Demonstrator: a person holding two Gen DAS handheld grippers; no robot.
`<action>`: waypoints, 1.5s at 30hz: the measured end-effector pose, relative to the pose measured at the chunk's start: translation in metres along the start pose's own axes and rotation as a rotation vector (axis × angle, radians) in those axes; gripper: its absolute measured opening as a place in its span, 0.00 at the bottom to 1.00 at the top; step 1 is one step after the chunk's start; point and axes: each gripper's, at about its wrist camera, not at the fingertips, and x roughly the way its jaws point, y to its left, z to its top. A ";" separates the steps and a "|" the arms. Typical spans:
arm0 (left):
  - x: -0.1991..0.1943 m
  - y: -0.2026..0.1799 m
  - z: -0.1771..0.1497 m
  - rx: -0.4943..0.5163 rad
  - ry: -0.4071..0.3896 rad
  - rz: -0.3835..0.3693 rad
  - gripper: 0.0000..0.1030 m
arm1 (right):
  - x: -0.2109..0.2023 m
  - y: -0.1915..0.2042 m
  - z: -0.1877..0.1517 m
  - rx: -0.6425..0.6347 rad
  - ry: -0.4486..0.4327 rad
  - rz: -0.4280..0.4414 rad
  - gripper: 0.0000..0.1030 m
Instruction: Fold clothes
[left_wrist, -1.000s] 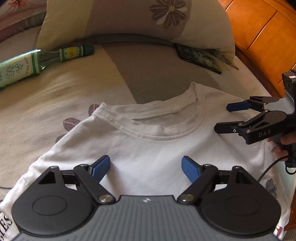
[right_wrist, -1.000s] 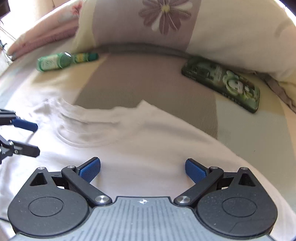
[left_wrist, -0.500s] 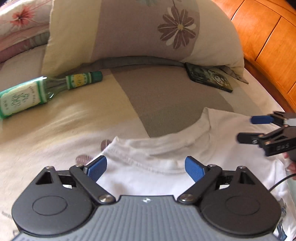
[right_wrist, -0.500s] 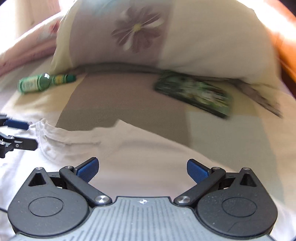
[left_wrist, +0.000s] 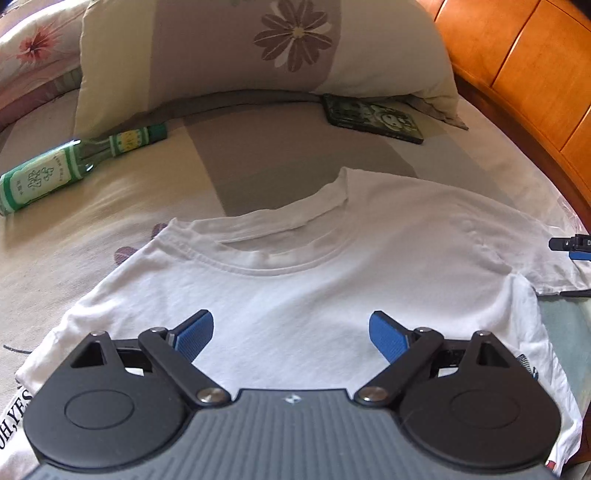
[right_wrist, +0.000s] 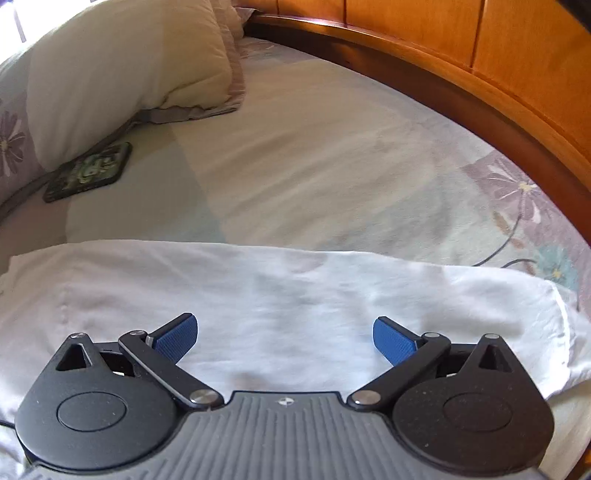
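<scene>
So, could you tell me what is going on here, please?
A person is about to fold a white T-shirt that lies flat on the bed, collar toward the pillow. Both handheld tongs are open and hold nothing: the left tongs hover over the chest, and the right tongs over the sleeve side. A green bottle and a dark patterned case lie near the pillow.

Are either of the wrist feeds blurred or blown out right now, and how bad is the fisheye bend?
Left wrist view: the green glass bottle looks slightly smeared, and the white cotton T-shirt is bright but shows its seams. Right wrist view: the shirt looks soft, with glare at the top left, and the orange wooden bed frame bows strongly.
</scene>
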 end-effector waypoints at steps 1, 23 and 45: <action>0.001 -0.007 0.000 0.007 0.004 -0.003 0.88 | 0.004 -0.017 0.002 0.013 0.003 -0.034 1.00; 0.000 -0.110 -0.019 0.105 0.035 -0.019 0.88 | 0.002 -0.066 0.026 0.004 -0.036 -0.090 1.00; -0.020 -0.075 -0.127 -0.029 0.204 0.022 0.88 | -0.066 0.089 -0.031 -0.424 0.010 0.232 1.00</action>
